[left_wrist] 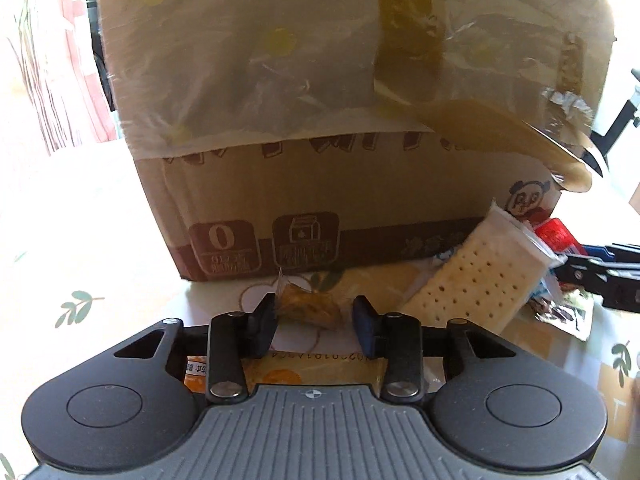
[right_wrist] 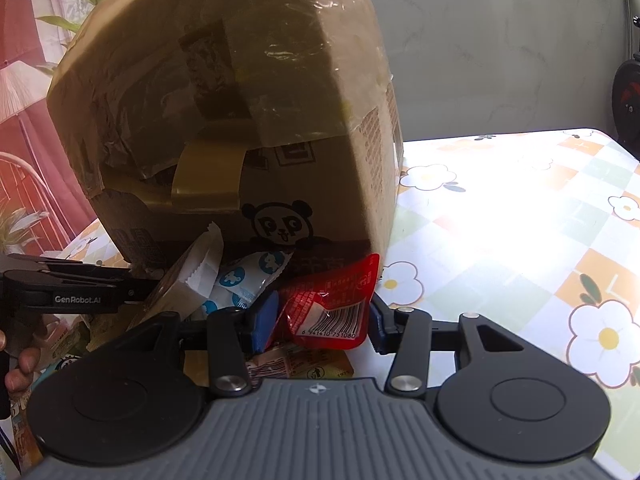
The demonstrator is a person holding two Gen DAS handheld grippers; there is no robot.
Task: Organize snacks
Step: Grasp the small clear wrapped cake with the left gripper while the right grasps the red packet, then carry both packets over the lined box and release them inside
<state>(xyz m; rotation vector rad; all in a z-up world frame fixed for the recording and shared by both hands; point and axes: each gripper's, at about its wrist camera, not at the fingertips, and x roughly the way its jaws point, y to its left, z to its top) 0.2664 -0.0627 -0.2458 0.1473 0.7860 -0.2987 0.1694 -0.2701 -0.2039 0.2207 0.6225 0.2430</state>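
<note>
A small brown snack in clear wrap (left_wrist: 308,308) lies on the flowered tablecloth (left_wrist: 100,240) just in front of the big cardboard box (left_wrist: 320,184). My left gripper (left_wrist: 314,320) is shut on it, one finger at either end. A red packet with a barcode (right_wrist: 328,304) is tilted up between the fingers of my right gripper (right_wrist: 320,324), which is shut on it. To the packet's left, a white cracker pack (right_wrist: 196,276) and a blue-and-white packet (right_wrist: 248,276) lean against the box (right_wrist: 240,120). The cracker pack (left_wrist: 472,280) also shows in the left wrist view.
The taped box with a panda print fills the space ahead of both grippers. An orange packet (left_wrist: 280,372) lies under the left gripper, another flat packet (right_wrist: 304,364) under the right. A hand (right_wrist: 20,364) holds the left tool (right_wrist: 72,292). Tablecloth (right_wrist: 520,240) stretches right.
</note>
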